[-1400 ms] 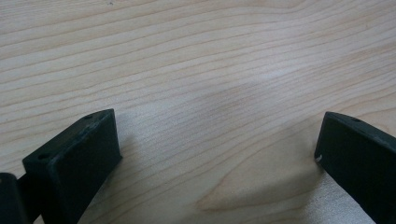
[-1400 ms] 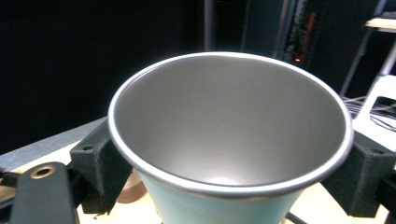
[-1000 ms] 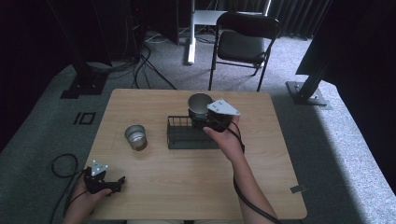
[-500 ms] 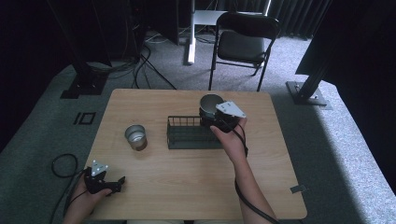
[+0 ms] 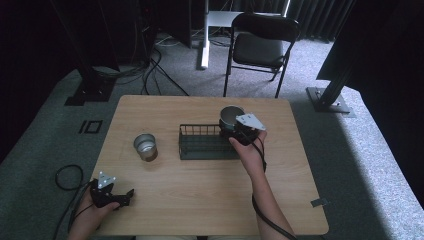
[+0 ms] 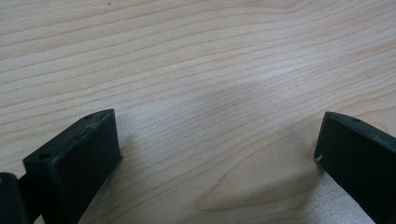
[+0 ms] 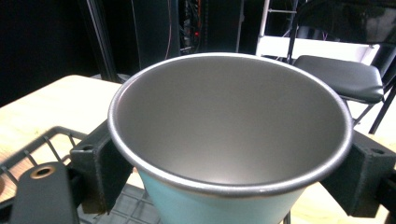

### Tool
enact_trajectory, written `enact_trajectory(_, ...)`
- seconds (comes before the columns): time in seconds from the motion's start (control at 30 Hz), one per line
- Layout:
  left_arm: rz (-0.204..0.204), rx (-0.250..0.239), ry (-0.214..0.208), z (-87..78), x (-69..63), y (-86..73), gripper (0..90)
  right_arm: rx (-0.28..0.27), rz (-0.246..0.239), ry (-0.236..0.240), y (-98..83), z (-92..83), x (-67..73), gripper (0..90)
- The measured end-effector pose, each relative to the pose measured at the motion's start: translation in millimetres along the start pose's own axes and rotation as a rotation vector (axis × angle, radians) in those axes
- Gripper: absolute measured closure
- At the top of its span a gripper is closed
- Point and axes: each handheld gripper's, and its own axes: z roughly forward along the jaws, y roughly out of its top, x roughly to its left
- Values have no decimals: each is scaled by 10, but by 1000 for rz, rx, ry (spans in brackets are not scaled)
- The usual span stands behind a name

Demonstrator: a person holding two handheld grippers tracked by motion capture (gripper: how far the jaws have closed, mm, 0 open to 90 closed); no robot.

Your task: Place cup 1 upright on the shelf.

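While the left gripper [image 5: 112, 192] rests at the near-left corner of the tabletop [image 5: 200, 200] with its jaws spread apart over bare wood, the right gripper [image 5: 236, 127] is clamped on a metal cup [image 7: 231, 135], its jaws pressing the wall just under the rim. That cup hangs upright above the right end of the black wire basket [image 5: 202, 142]. A second cup [image 5: 145, 146] stands left of the basket. If the aim is setting the cup inside, it should probably be lowered level, clear of the basket's rim, and released only once seated.
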Motion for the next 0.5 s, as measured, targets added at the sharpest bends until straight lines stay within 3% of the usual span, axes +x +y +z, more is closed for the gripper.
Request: enact_trajectory(0.5, 0, 0, 0, 0, 0, 0, 7, 41, 23, 2, -224, 139, -17, 135)
